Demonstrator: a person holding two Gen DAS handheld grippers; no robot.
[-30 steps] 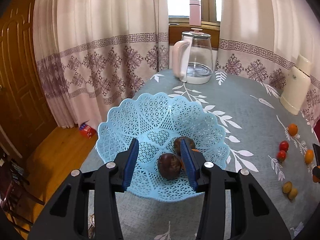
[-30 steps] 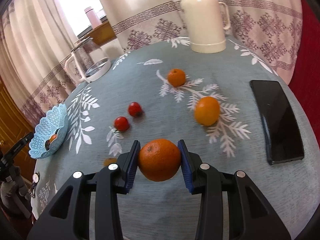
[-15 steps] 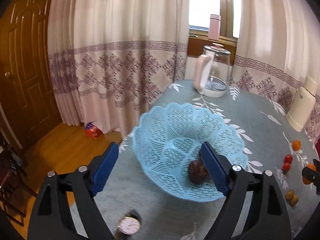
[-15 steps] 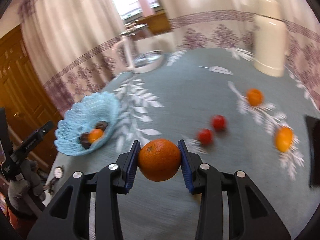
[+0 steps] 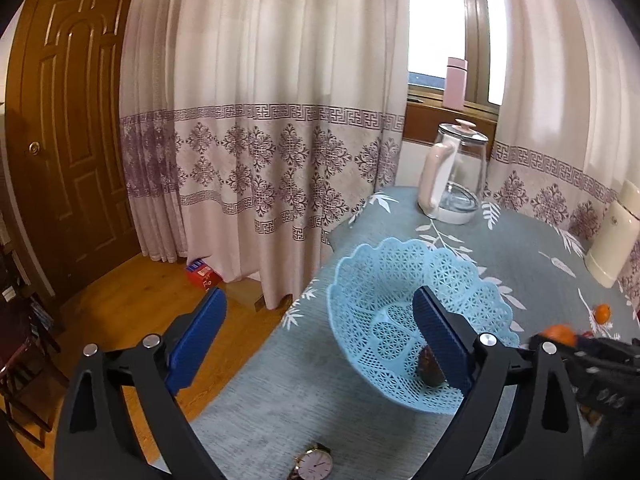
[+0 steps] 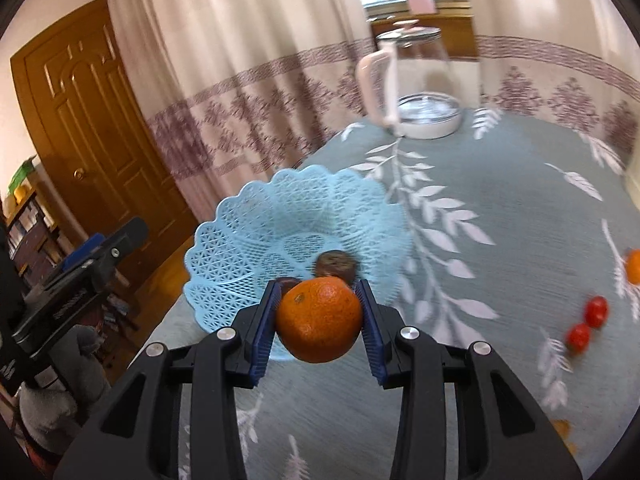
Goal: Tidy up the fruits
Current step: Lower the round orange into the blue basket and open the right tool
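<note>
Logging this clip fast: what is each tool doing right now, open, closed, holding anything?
Left tool: open wide, holding nothing, beside the blue basket.
Right tool: closed on an orange, at the basket's near rim.

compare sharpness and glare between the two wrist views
Left wrist view: mostly sharp, window blown out white, blue basket crisp. Right wrist view: motion blur smears the glass kettle and cherry tomatoes, while the orange in the right claw stays sharp.
</note>
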